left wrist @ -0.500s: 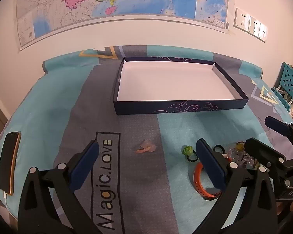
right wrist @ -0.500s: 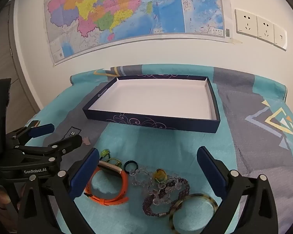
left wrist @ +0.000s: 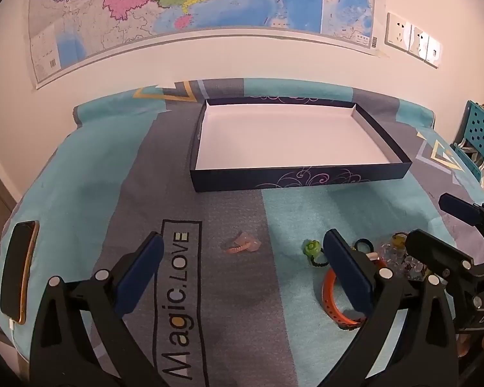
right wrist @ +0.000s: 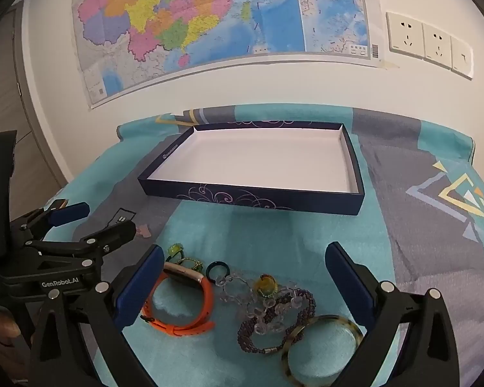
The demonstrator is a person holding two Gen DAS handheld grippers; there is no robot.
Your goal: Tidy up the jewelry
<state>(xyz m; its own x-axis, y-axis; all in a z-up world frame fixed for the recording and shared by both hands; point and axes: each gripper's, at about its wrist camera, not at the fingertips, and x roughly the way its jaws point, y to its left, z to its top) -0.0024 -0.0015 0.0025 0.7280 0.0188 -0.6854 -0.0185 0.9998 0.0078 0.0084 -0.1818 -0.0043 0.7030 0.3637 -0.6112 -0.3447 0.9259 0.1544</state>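
Left gripper (left wrist: 242,277): jaws spread wide, nothing between them, hanging over the grey "Magic.LOVE" stripe of the cloth.

Right gripper (right wrist: 245,283): jaws also spread wide and holding nothing, parked right over the jewelry pile.

Box (right wrist: 355,201): dark blue shallow tray with a white inside, nothing in it yet as far as I can see. Sits at 12 o'clock from both grippers, well apart from the pile.

Pile: orange band (right wrist: 190,319), clear bead strand (right wrist: 242,293), purple bead bracelet (right wrist: 287,319), tortoiseshell bangle (right wrist: 322,351), small dark ring (right wrist: 216,270), green ring (right wrist: 175,249) and a yellow-stone ring (right wrist: 265,284), all bunched together and partly overlapping.

Stray piece: a little pink thing (left wrist: 242,245) lying alone on the grey stripe, at 12 o'clock just ahead of the left jaws. Can't tell what it is exactly.

Key relation: the pile sits straight between the right jaws, while from the left wrist it's off around 3 o'clock, so the right hand is clearly nearer. The orange band's long axis runs roughly 9-to-3, across the gap.

My guess: nothing sorted yet, so the right grabs from the pile first and the left could take the pink stray.

Watch out: the beads are tangled, so one pinch might drag neighbours along.
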